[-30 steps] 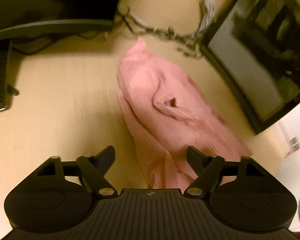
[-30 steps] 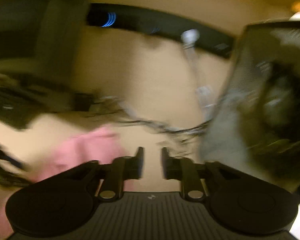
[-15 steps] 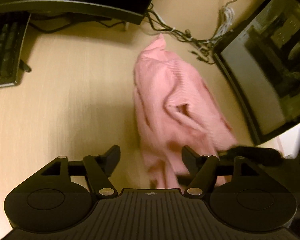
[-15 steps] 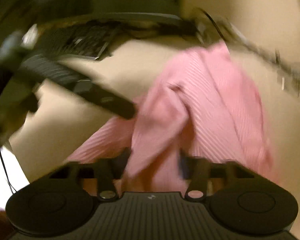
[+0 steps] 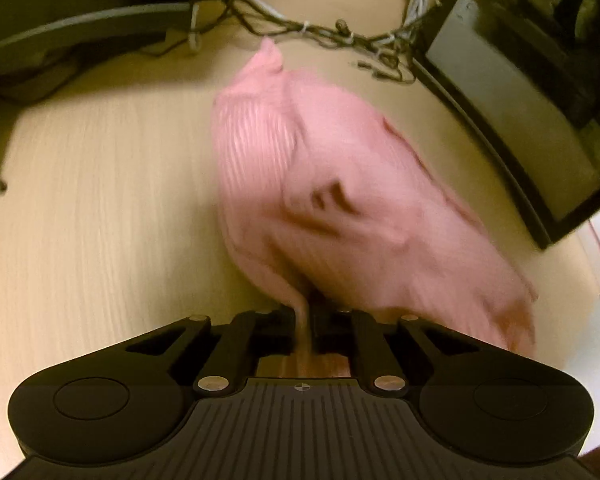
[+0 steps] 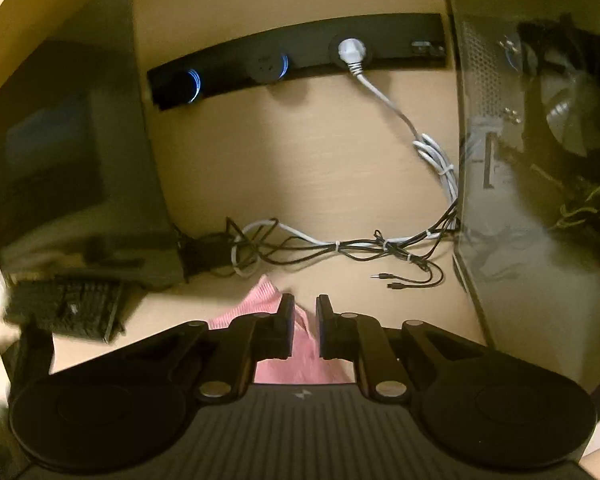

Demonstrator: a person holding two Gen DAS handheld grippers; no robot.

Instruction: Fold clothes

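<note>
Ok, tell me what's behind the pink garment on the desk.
Behind the pink garment lies a tangle of cables on the desk. Anything under the cloth is hidden.

No readable text, label, brand or number shows in either view.

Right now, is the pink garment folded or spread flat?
Neither: the pink garment is bunched in a heap on the desk, one edge pinched in the shut left gripper.
</note>
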